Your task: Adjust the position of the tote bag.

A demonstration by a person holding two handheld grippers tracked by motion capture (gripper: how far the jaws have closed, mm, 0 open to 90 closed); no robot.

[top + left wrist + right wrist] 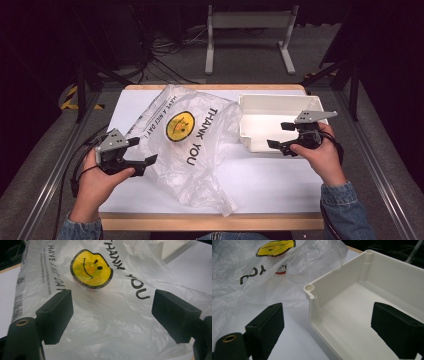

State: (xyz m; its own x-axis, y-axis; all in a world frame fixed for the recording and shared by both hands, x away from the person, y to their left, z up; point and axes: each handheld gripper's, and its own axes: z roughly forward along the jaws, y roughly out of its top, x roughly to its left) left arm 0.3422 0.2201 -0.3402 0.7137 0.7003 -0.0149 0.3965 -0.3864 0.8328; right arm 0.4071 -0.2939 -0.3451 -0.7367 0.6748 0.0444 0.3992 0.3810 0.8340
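One plastic bag (192, 145), one white bin (272, 120), two grippers

Your sleeves (350, 210) are blue denim. Both tongs, left (141, 150) and right (280, 135), are black with blocky jaws, each topped by a grey three-cornered plate (112, 140) and trailing a black cable (80, 167).

The bag (195, 145) is thin, translucent, crinkled plastic film with a soft gloss, the tray (272, 117) smooth, matt, cream hard plastic, the table (280, 180) a matt white top edged in pale wood, and both sleeves (350, 210) faded blue denim.
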